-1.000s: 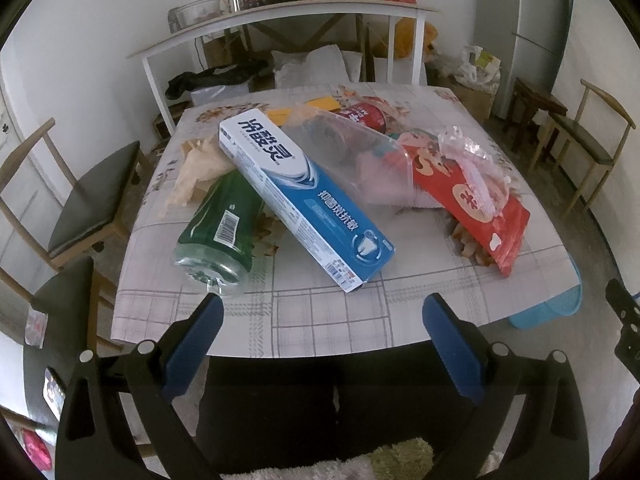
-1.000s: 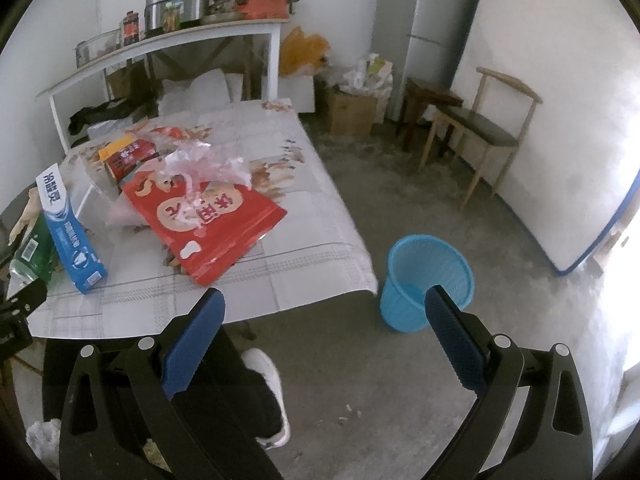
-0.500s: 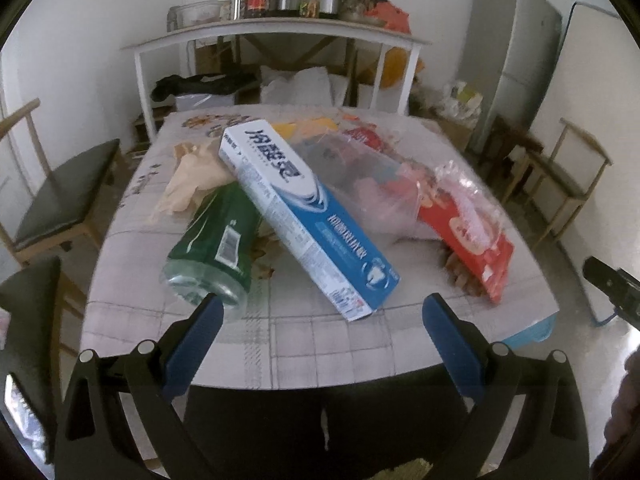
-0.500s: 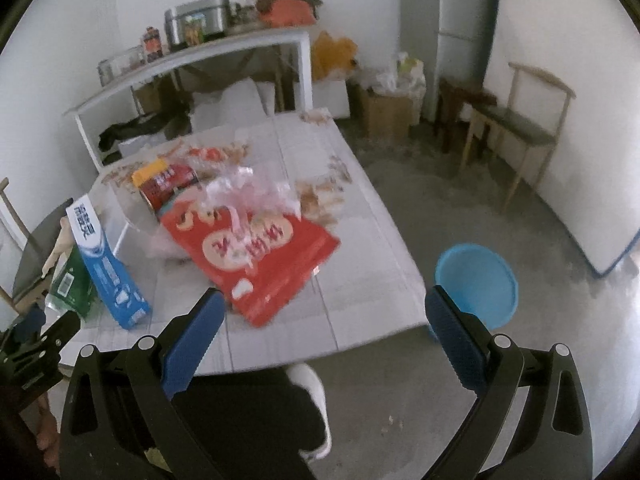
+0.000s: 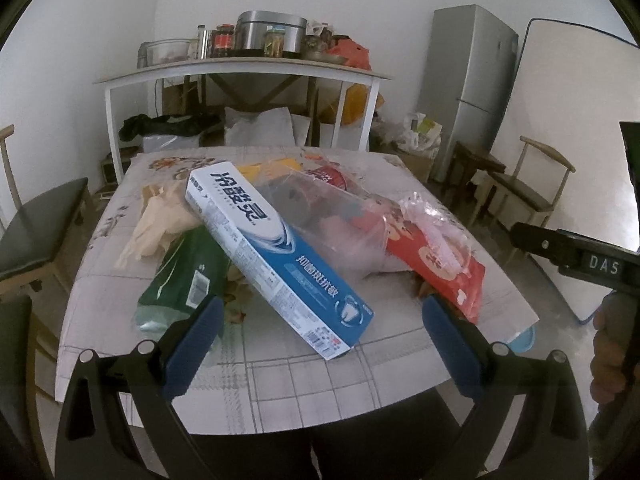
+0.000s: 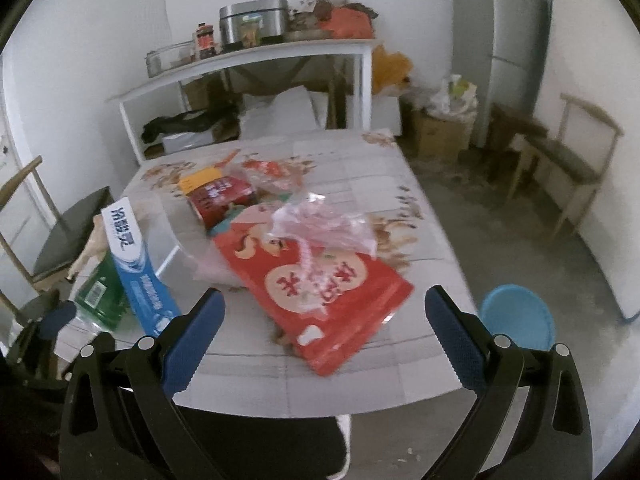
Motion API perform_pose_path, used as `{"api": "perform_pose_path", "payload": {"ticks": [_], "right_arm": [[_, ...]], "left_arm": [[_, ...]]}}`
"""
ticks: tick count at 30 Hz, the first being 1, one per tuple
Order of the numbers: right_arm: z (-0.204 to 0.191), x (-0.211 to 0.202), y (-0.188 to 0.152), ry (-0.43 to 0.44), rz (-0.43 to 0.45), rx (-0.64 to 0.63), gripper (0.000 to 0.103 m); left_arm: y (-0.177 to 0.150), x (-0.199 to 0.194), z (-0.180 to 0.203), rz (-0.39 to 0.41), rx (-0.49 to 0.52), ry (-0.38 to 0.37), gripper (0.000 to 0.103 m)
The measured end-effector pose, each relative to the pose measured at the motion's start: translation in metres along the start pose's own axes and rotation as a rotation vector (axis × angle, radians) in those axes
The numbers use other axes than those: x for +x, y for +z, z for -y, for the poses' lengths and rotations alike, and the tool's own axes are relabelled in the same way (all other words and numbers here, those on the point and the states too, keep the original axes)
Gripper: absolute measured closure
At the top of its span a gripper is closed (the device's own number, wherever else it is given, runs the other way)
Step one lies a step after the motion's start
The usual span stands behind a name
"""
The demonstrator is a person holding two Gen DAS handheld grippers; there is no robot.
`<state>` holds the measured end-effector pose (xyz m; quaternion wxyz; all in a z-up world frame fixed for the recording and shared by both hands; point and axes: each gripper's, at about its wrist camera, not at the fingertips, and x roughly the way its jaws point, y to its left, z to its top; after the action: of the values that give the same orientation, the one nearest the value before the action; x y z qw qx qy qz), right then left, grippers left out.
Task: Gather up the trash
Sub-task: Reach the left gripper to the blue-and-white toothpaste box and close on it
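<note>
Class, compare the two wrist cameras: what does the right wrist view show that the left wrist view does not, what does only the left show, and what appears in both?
Only the right wrist view shows the blue bin's full open mouth on the floor beside the table, and the open right gripper.

Only the left wrist view shows a hand at its right edge, and the open left gripper.

Both show the table, toothpaste box, green bottle, red packet, crumpled clear plastic and fridge.

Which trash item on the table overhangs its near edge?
The red snack bag: its near corner pokes past the table edge. The toothpaste box lies fully on it.
</note>
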<state>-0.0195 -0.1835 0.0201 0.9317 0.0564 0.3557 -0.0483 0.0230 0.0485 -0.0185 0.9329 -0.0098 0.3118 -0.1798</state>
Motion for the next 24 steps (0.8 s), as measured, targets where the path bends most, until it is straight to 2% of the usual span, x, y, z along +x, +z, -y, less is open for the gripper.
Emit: {"api": "perform_pose_path", "payload": {"ticks": [6,9,15,24], "right_arm": [[-0.001,0.01,-0.001,0.036,-0.021,0.02,0.007],[0.003,0.014,-0.004,0.046,-0.03,0.033,0.007],[0.014,0.019,-0.007,0.063,-0.041,0.062,0.007],[0.028,0.024,-0.008,0.084,-0.043,0.096,0.007]], "left_arm": [[0.005,0.021,0.009,-0.052,0.01,0.024,0.006],[0.009,0.036,0.012,-0.073,0.008,0.085,0.006],[0.013,0.061,0.016,-0.124,0.014,0.146,0.006],[0.019,0.092,0.013,-0.221,-0.061,0.178,0.006]]}}
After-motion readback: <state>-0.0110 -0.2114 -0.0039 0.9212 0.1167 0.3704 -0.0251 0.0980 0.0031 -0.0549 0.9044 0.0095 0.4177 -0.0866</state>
